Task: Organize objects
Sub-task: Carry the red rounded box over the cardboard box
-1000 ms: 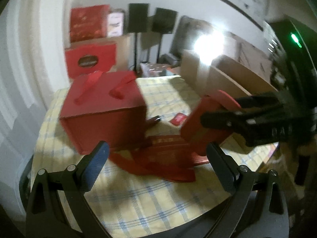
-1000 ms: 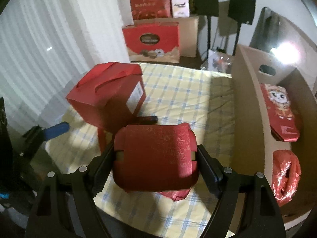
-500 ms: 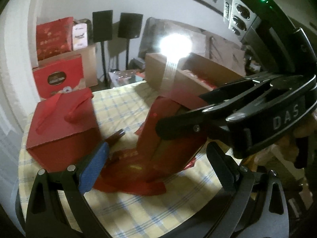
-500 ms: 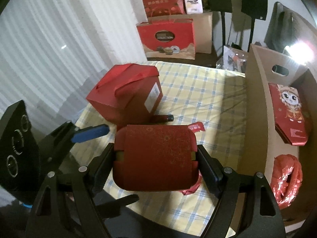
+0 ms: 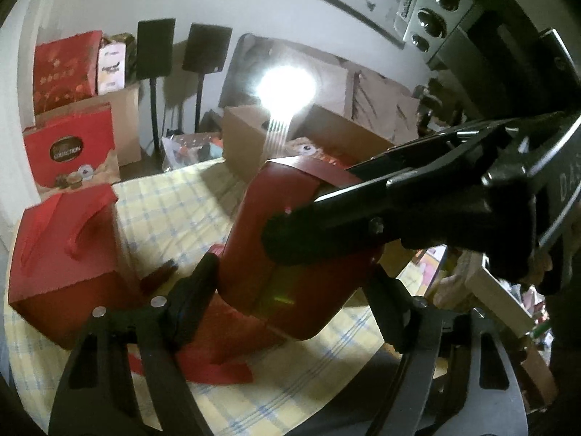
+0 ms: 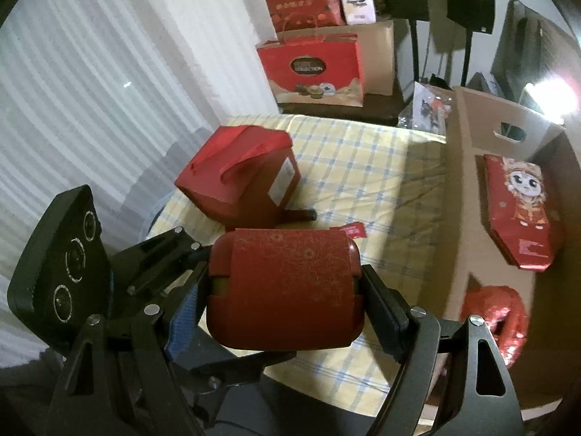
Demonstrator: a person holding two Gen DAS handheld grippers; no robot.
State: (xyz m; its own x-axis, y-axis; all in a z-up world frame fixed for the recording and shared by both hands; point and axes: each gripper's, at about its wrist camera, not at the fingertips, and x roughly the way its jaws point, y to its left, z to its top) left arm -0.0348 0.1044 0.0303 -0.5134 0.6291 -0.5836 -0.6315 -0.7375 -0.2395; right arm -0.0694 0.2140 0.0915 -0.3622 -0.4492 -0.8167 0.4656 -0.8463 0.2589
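Observation:
My right gripper is shut on a rounded dark red box, holding it above the near edge of the checked table. In the left wrist view the same red box sits between my left gripper's fingers, which close in on its lower end from both sides; the right gripper's fingers clamp it from the right. A red gift bag with handles stands on the table behind; it also shows in the left wrist view.
An open cardboard box at the right holds a red cartoon packet and a red bundle. Flat red paper lies on the table under the box. Red gift boxes stand behind the table.
My left gripper has moved in around the red box and its fingers have narrowed onto it. The right gripper has kept the box and lifted slightly.

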